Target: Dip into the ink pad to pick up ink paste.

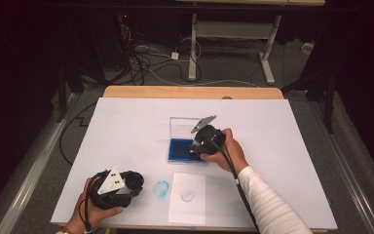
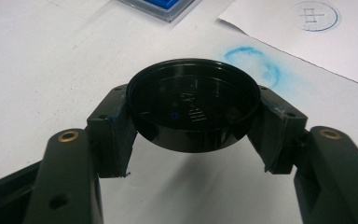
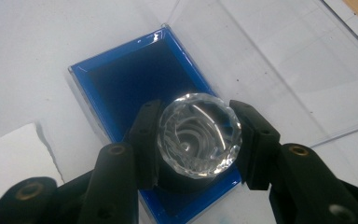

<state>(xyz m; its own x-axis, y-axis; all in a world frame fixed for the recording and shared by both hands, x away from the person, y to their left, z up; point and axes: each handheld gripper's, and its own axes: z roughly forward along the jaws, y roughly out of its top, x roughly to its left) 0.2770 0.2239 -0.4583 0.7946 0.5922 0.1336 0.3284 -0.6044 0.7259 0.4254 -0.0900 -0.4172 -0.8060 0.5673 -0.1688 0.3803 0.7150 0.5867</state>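
My right gripper [image 3: 198, 140] is shut on a round stamp [image 3: 198, 135] with a clear faceted top and a black base. It holds the stamp over the near end of the blue ink pad [image 3: 135, 79]; whether the base touches the pad I cannot tell. From the high view, that right gripper [image 1: 198, 146] is at mid-table over the ink pad [image 1: 177, 146]. My left gripper [image 2: 196, 121] is shut on a round black cap [image 2: 193, 105], gripped by its sides just above the table. It shows at the front left as left gripper [image 1: 134, 181].
The ink pad's clear lid [image 1: 185, 127] lies open behind the pad. A white paper sheet [image 1: 188, 197] with a round blue stamp print [image 1: 187, 195] lies at the front. A blue ink smudge [image 1: 161, 189] marks the white table cover between the paper and the left gripper.
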